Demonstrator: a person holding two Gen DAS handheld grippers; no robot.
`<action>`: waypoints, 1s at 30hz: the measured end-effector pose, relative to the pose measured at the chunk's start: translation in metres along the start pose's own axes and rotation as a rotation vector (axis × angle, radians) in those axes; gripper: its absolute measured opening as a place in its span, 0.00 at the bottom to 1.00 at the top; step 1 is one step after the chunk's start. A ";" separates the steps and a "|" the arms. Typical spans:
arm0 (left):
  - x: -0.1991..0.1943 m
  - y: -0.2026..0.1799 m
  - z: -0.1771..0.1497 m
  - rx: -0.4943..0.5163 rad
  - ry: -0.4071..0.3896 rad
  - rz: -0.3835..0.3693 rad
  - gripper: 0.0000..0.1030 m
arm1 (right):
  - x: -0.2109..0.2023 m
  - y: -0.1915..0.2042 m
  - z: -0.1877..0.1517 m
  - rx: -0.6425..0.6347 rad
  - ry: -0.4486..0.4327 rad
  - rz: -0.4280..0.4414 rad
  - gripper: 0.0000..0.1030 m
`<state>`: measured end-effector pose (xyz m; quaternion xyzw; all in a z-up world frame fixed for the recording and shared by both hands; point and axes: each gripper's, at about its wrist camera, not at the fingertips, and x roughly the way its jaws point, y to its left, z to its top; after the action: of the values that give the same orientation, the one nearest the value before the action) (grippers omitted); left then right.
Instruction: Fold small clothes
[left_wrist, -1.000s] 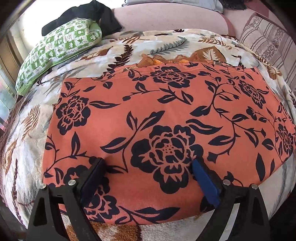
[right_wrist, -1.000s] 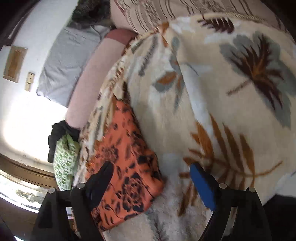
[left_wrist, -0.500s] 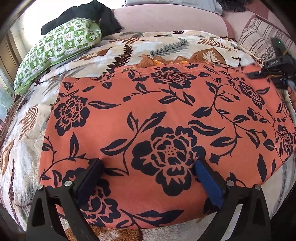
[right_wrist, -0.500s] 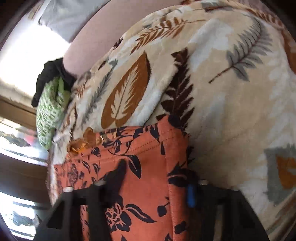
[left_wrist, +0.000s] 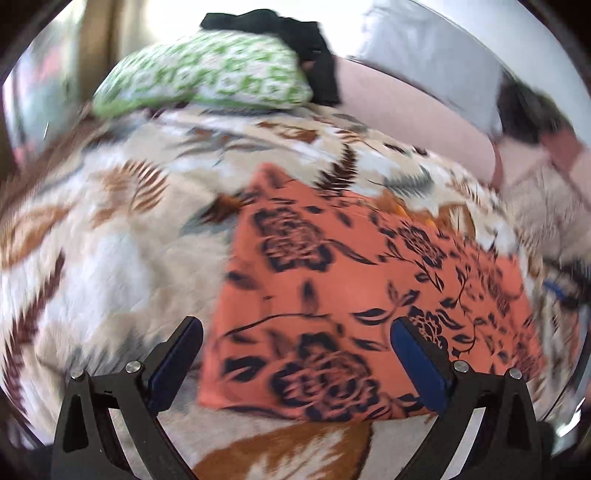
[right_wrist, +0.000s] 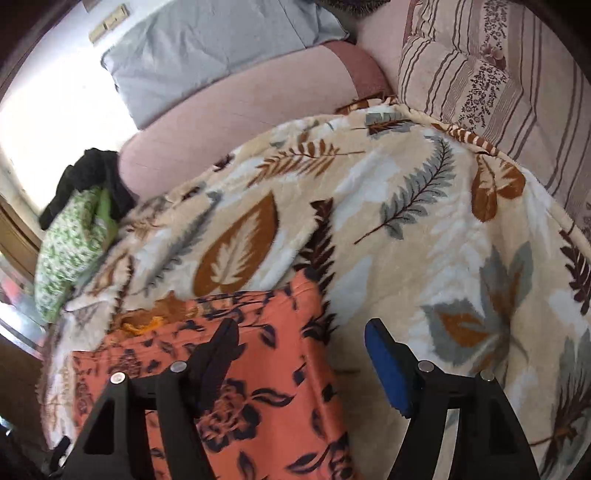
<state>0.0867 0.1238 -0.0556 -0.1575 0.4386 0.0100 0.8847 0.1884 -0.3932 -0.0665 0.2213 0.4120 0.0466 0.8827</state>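
- Since a second ago, the left gripper (left_wrist: 295, 347) has swung left, now straddling the left edge of the orange floral garment (left_wrist: 354, 295) instead of sitting over its middle.
- Its jaws stand wide apart, holding nothing.
- The right gripper (right_wrist: 301, 338) hangs over the garment's far right corner, jaws apart and empty.
- The garment lies flat on the leaf-print blanket (right_wrist: 424, 229), near a green pillow (left_wrist: 207, 74).

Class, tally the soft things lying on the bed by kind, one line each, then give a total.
Orange floral garment: 1
Leaf-print blanket: 1
Pillows, green-patterned, grey, striped: 3
Black cloth: 1
Total: 6
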 end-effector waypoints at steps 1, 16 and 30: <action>-0.001 0.015 -0.002 -0.038 0.015 -0.018 0.98 | -0.008 0.008 -0.012 -0.019 0.020 0.065 0.72; -0.009 0.016 0.050 0.108 -0.022 -0.030 0.95 | 0.029 0.030 -0.111 -0.059 0.295 0.210 0.80; 0.160 0.031 0.132 0.020 0.257 -0.044 0.13 | 0.039 0.019 -0.100 -0.039 0.289 0.283 0.81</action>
<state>0.2823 0.1722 -0.1137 -0.1584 0.5448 -0.0342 0.8228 0.1414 -0.3301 -0.1424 0.2511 0.4980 0.2094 0.8032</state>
